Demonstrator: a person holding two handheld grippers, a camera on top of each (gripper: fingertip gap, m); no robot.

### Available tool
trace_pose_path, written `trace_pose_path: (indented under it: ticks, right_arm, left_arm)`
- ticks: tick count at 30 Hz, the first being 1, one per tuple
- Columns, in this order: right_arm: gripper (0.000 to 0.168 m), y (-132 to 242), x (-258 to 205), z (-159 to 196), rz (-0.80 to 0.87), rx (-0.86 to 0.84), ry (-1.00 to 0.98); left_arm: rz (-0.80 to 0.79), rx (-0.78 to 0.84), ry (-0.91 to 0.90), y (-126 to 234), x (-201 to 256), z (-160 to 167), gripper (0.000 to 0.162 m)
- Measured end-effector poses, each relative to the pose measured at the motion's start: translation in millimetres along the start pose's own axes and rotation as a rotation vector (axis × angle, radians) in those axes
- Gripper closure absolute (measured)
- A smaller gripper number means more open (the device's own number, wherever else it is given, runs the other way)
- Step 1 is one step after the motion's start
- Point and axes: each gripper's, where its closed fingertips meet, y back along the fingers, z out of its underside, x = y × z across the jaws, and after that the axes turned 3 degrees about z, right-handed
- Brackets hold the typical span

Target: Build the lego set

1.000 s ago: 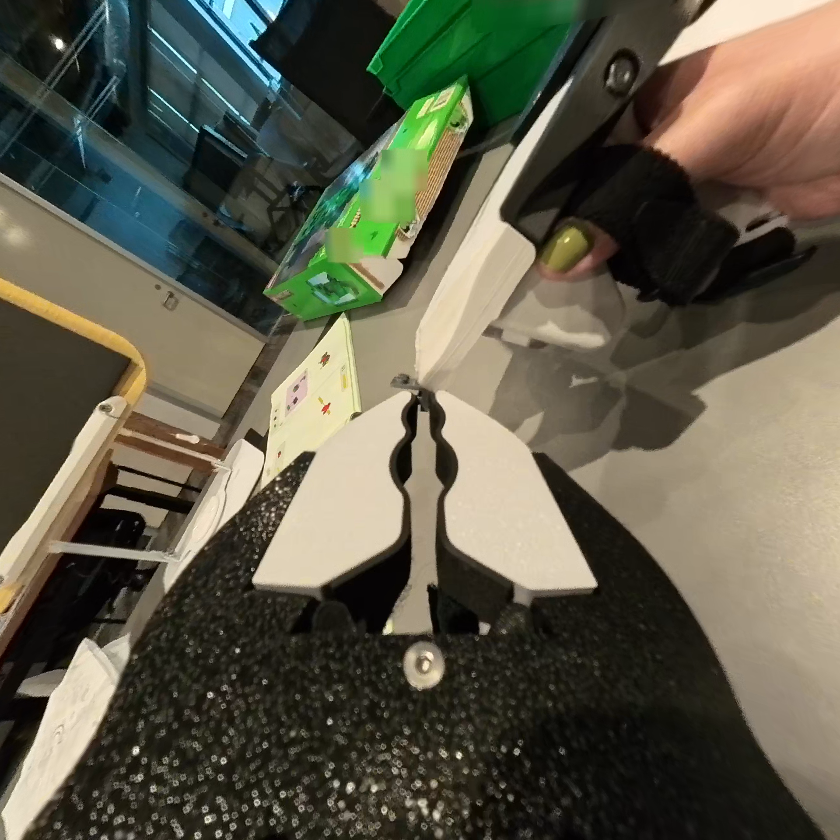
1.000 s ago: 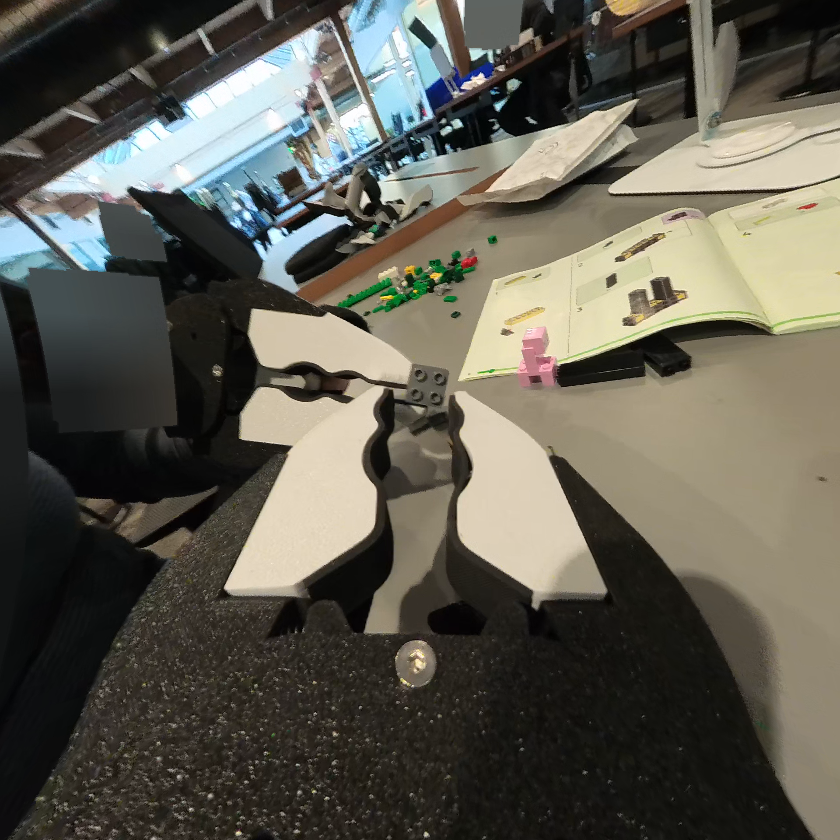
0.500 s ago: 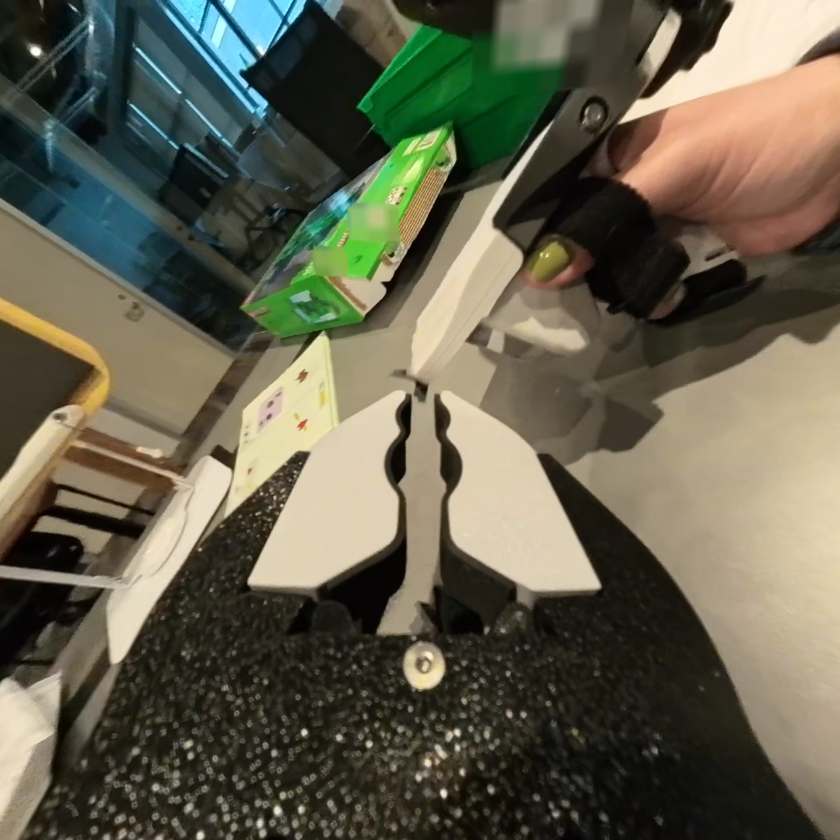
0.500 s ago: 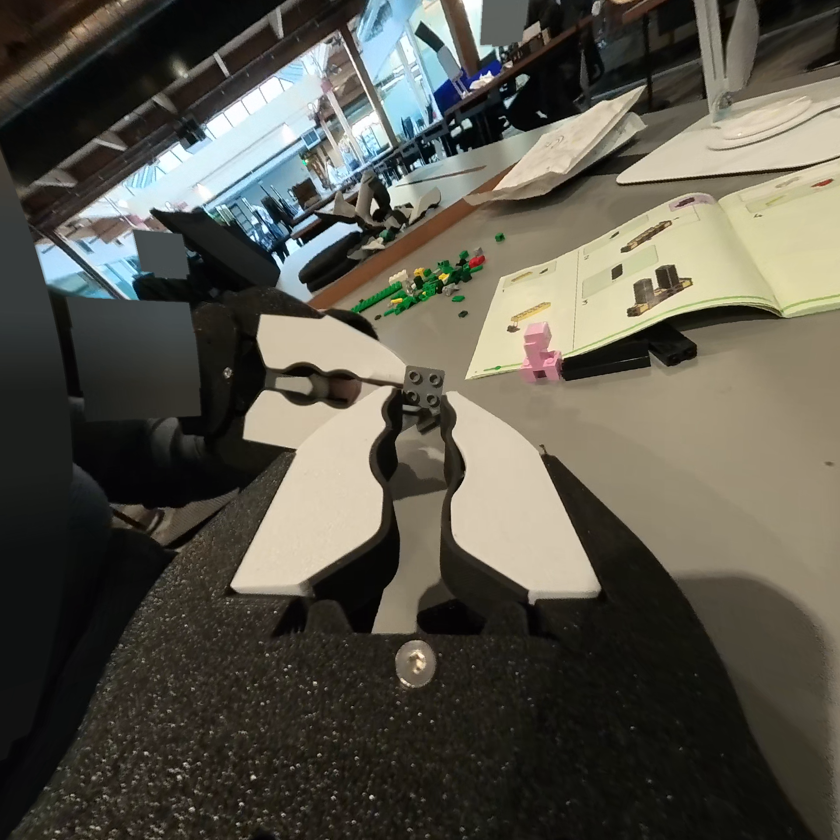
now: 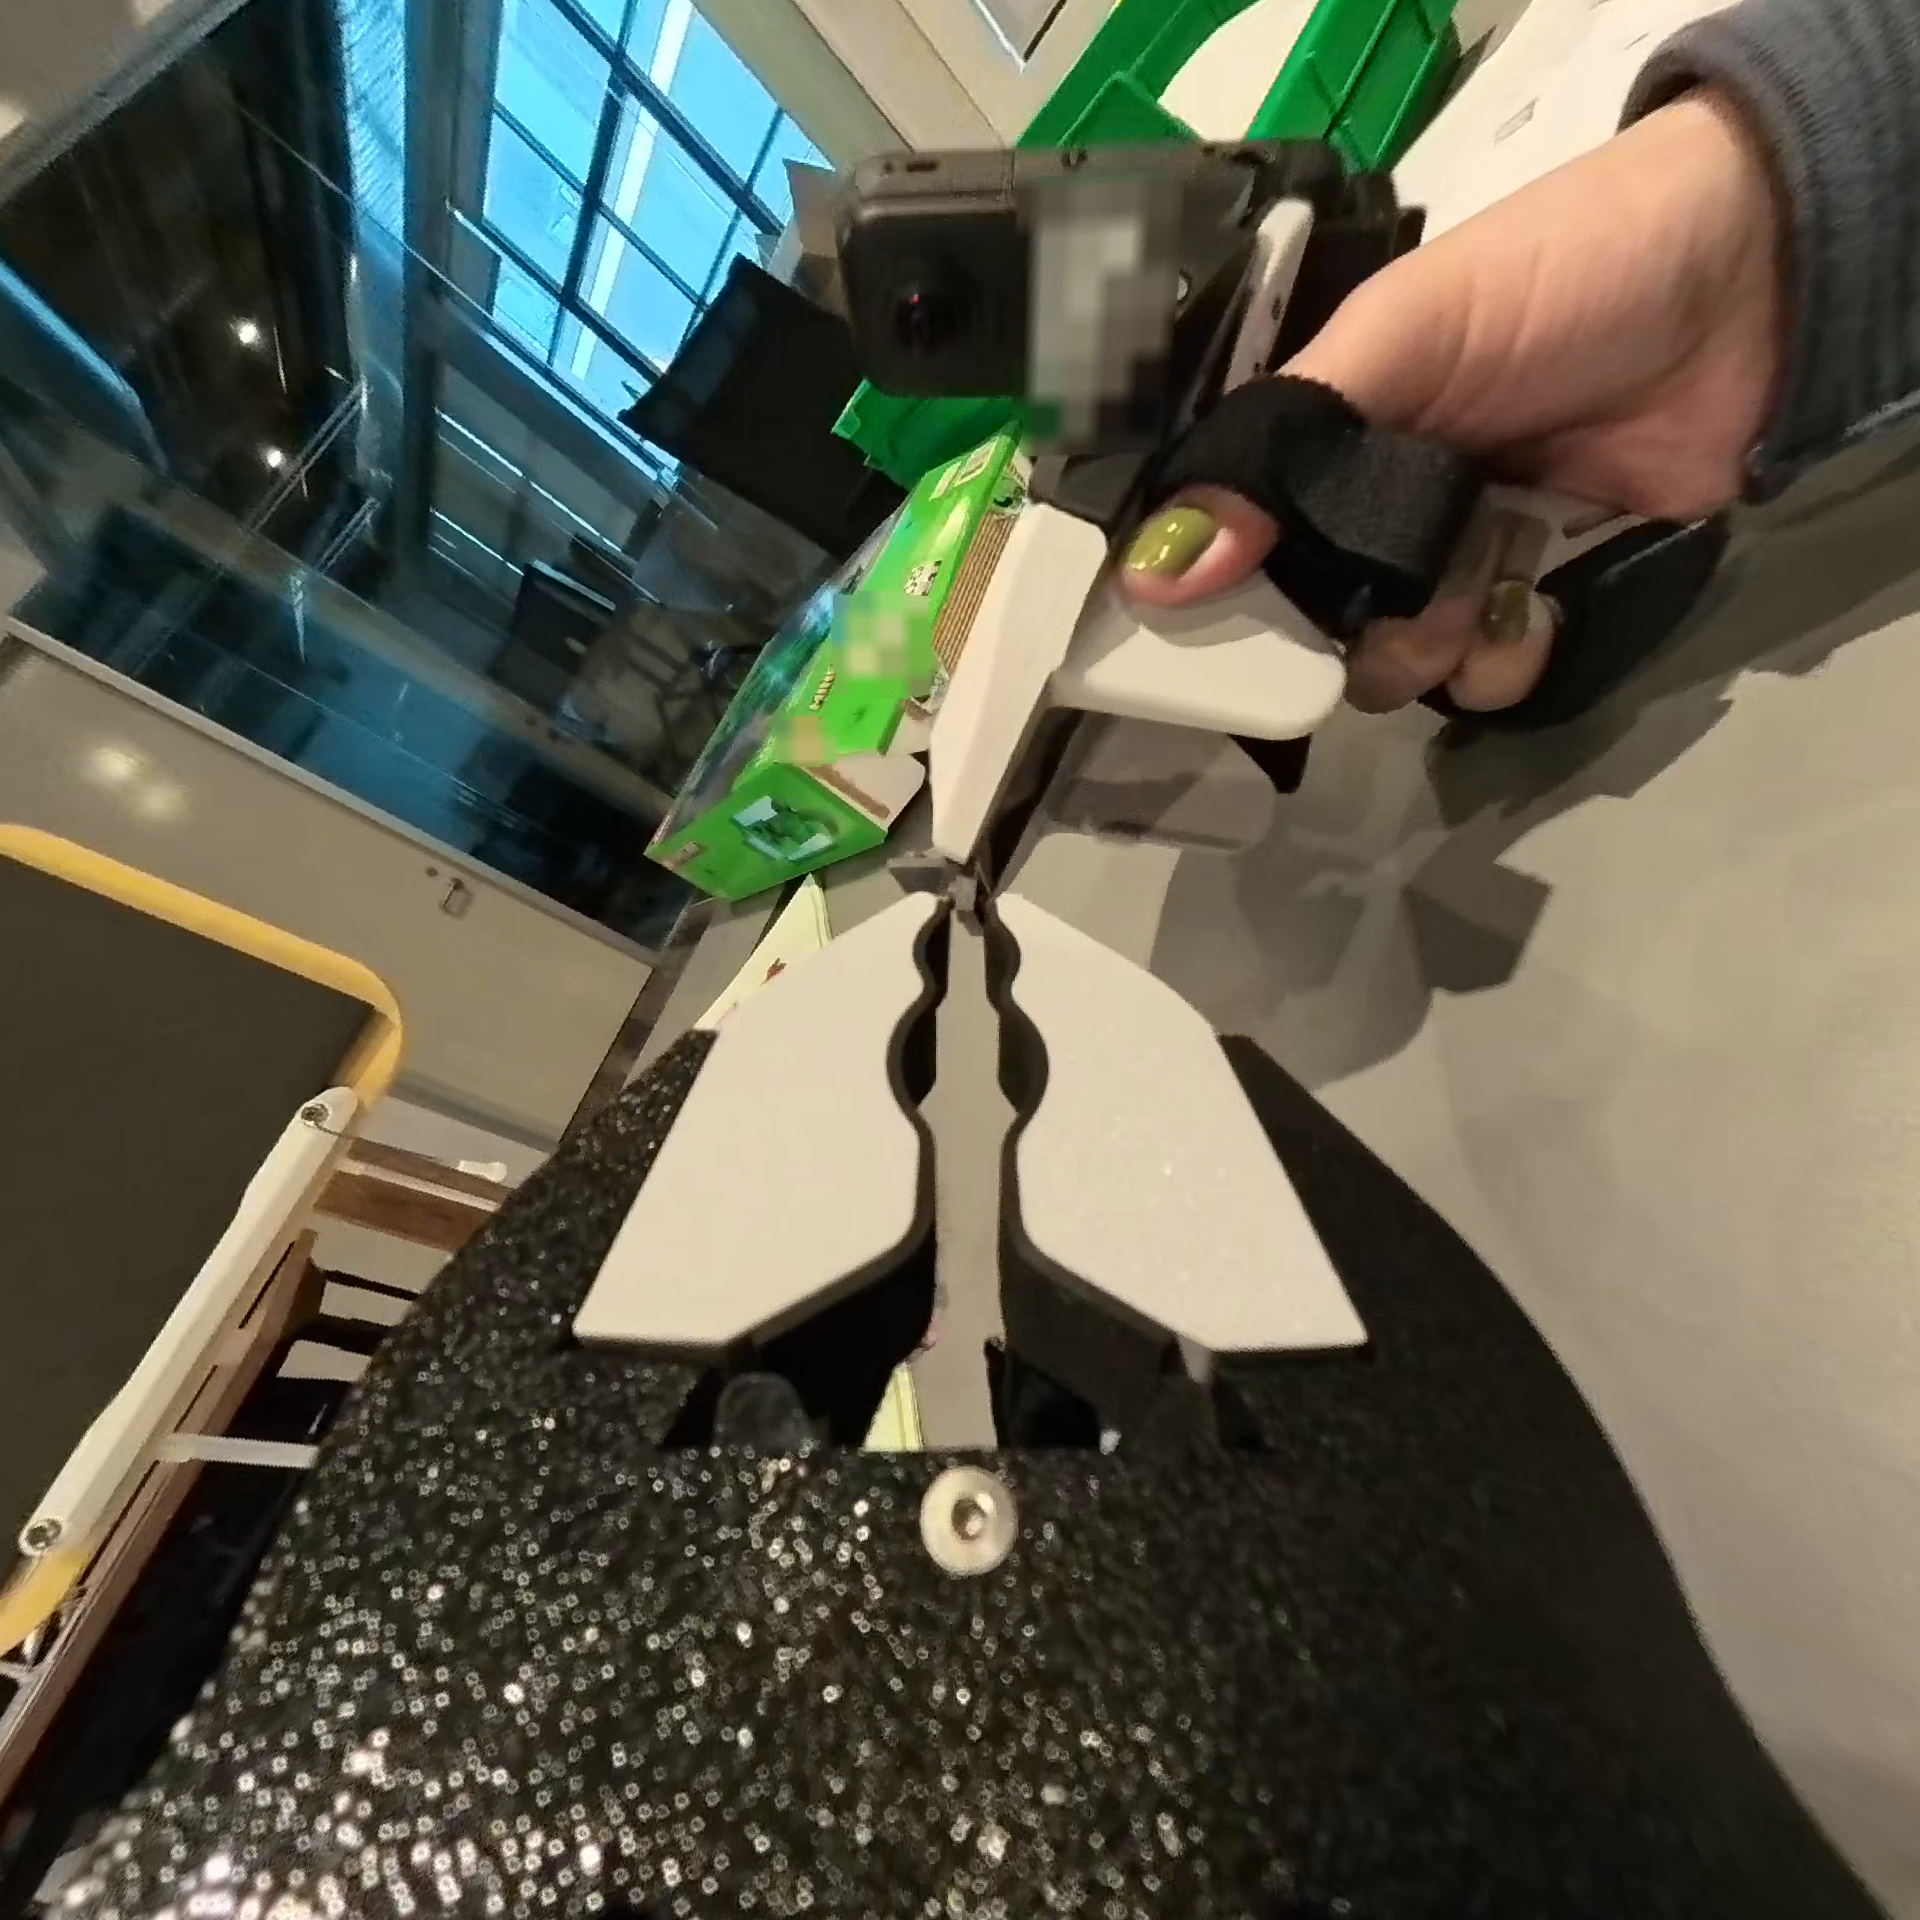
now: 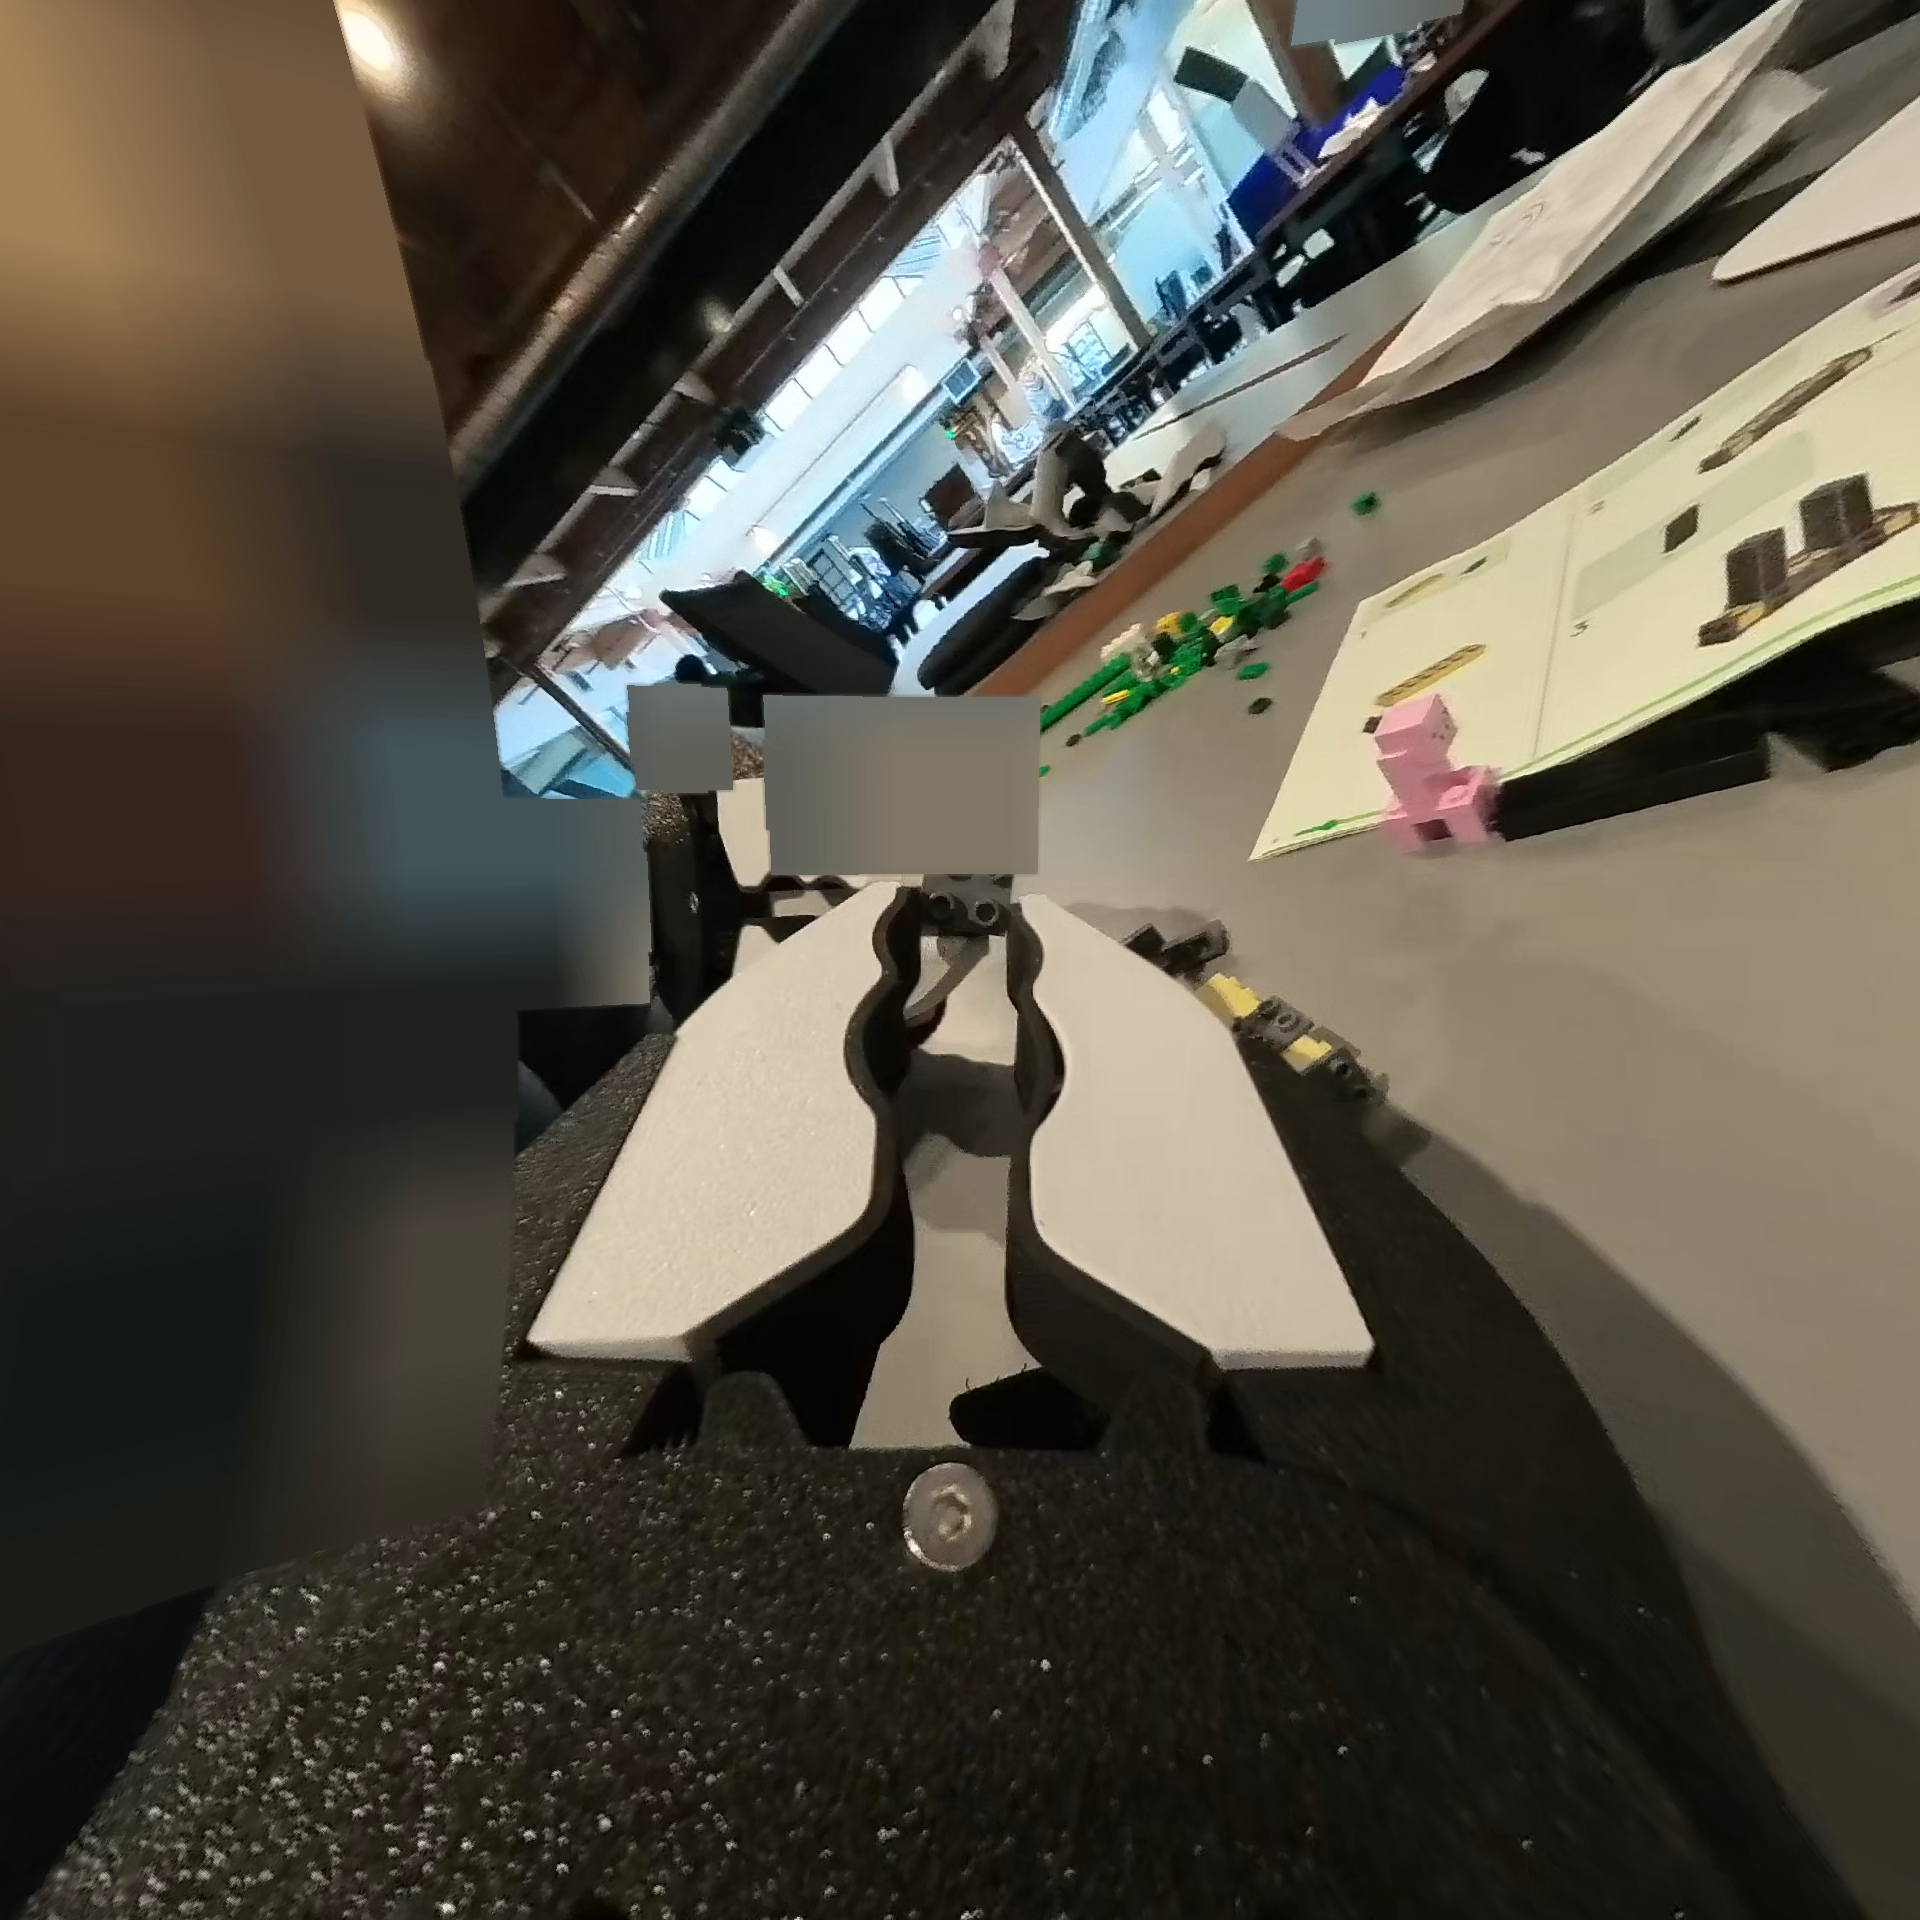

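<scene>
My left gripper (image 5: 953, 906) is shut on a thin grey plate (image 5: 928, 869), seen edge-on at its tips. My right gripper (image 6: 961, 914) is shut on a small dark grey studded piece (image 6: 968, 906), which is pressed against the left gripper's plate. In the left wrist view the right gripper (image 5: 961, 868) comes in from above, held by a hand (image 5: 1538, 312), and its tips meet mine. In the right wrist view the left gripper (image 6: 727, 883) lies just behind the piece, partly hidden by a mosaic patch. Both are held above the grey table (image 6: 1558, 1143).
An open instruction booklet (image 6: 1662, 644) lies at the right with a pink pig figure (image 6: 1434, 774) and black bricks (image 6: 1631, 779) at its edge. Loose green bricks (image 6: 1195, 644) lie farther back. Small grey and yellow pieces (image 6: 1283, 1023) lie beside my right finger. A green box (image 5: 831, 748) stands behind. Only a small space, under 4 cm, lies between the two pairs of fingers.
Both grippers have stayed joined at the tips while tilting. The right gripper's camera and hand have come fully into the left wrist view. Small pieces beside the right finger have come into view.
</scene>
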Motion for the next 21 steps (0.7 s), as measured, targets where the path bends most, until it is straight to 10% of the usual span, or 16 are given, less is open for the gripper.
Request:
trace_pose_path:
  ticks: [21]
  right_arm:
    - [0.153, 0.1, 3.0, -11.4, 0.042, 0.114, 0.015]
  left_arm:
    - [0.054, -0.086, 0.268, 0.6, -4.6, 16.6, 0.145]
